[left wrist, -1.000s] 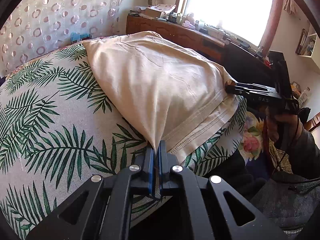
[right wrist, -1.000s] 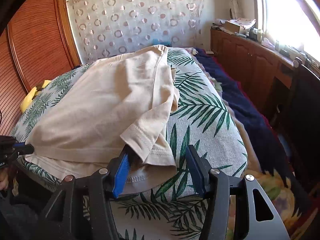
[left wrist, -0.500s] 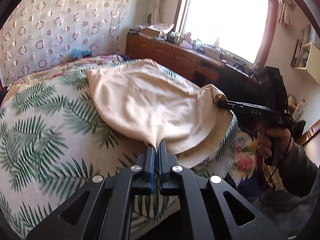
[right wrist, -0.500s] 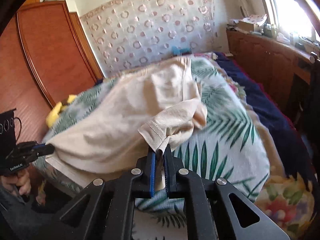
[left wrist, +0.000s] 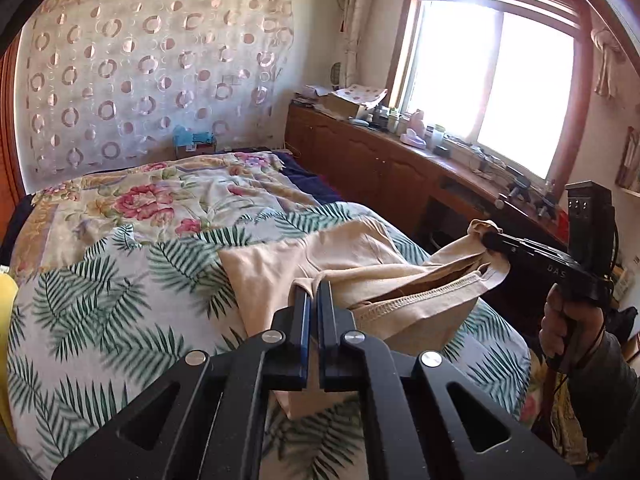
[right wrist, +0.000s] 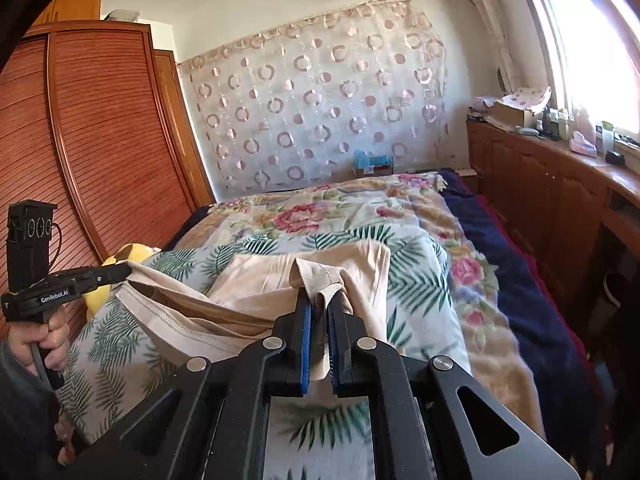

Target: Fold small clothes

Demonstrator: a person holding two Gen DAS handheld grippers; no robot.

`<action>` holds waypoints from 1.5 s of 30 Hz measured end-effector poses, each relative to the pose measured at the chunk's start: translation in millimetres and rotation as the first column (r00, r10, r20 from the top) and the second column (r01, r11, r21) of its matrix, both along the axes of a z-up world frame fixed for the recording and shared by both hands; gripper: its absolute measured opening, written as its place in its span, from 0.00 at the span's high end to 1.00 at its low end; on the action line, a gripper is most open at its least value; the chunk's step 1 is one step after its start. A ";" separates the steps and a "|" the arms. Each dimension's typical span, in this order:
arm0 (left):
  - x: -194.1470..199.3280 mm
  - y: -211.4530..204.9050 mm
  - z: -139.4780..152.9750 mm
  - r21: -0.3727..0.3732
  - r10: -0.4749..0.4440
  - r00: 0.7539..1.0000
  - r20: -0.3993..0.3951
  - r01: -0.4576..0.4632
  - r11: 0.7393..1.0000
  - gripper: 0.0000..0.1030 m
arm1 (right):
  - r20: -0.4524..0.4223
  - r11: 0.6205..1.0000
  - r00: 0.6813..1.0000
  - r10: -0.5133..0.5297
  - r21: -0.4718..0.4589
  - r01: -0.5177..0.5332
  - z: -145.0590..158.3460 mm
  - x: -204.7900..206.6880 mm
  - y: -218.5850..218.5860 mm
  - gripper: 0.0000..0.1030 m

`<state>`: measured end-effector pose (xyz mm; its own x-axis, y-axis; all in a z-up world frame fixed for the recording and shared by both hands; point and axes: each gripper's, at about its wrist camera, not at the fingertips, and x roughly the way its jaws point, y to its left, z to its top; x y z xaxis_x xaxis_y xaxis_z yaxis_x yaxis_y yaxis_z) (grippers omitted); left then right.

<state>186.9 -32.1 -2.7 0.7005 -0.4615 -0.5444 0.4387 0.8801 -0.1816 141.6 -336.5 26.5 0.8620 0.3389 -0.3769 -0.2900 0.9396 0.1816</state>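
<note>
Left gripper [left wrist: 313, 296]: fingers [left wrist: 301, 312] closed on a pinch of the beige garment [left wrist: 280, 280], cloth bunched between the two pads at the tips. Right gripper [right wrist: 319, 308]: fingers [right wrist: 303, 320] closed on another bunch of the same garment [right wrist: 260, 280], a hemmed fold standing up just above the tips.

In the left wrist view, the right gripper [left wrist: 489, 240] sits to the right of and beyond the left fingers, with a knot of cloth at its tip. In the right wrist view, the left gripper [right wrist: 126, 271] is to the left of the right fingers, cloth gathered at its tip.

The garment hangs between the two grips. Its stitched hem gapes open, showing a darker inside. The far portion lies on the palm-leaf cover [left wrist: 100, 300] of the bed [right wrist: 520, 280], ahead of both sets of fingers; the near portion is raised off it.

Beyond the garment, ahead of the fingers: floral quilt [left wrist: 160, 200], then a curtain [right wrist: 320, 112] with ring pattern. To the right of the fingers: wooden cabinet [left wrist: 380, 168] under the window [left wrist: 500, 88], cluttered top. To the left of the right fingers: slatted wooden wardrobe [right wrist: 100, 140] and a yellow item [right wrist: 132, 254], partly hidden.
</note>
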 end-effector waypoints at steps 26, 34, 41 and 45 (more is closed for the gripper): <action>132.4 7.5 -44.4 0.096 0.081 0.993 -0.085 -0.073 0.993 0.58 | -0.145 0.993 0.988 -0.059 -0.114 0.043 6.0 185.0 33.0 0.74; 132.3 12.9 -53.9 0.092 0.051 0.989 -0.142 -0.038 0.995 0.21 | -0.154 0.988 0.988 -0.028 -0.156 0.004 14.1 174.4 43.8 0.46; 129.2 -9.0 -77.5 0.134 0.014 0.979 -0.204 0.014 0.991 0.21 | -0.253 0.980 0.967 0.023 -0.184 -0.071 2.0 188.5 50.6 0.46; 127.6 -14.2 -83.2 0.163 0.014 0.976 -0.216 0.022 0.986 0.21 | -0.261 0.973 0.963 0.069 -0.196 -0.123 7.1 206.9 54.5 0.93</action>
<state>314.5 -46.4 -85.9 0.5568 -0.3565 -0.7502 0.4086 0.9039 -0.1262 348.6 -282.0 33.5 0.6976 0.3059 -0.6480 -0.3509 0.9343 0.0633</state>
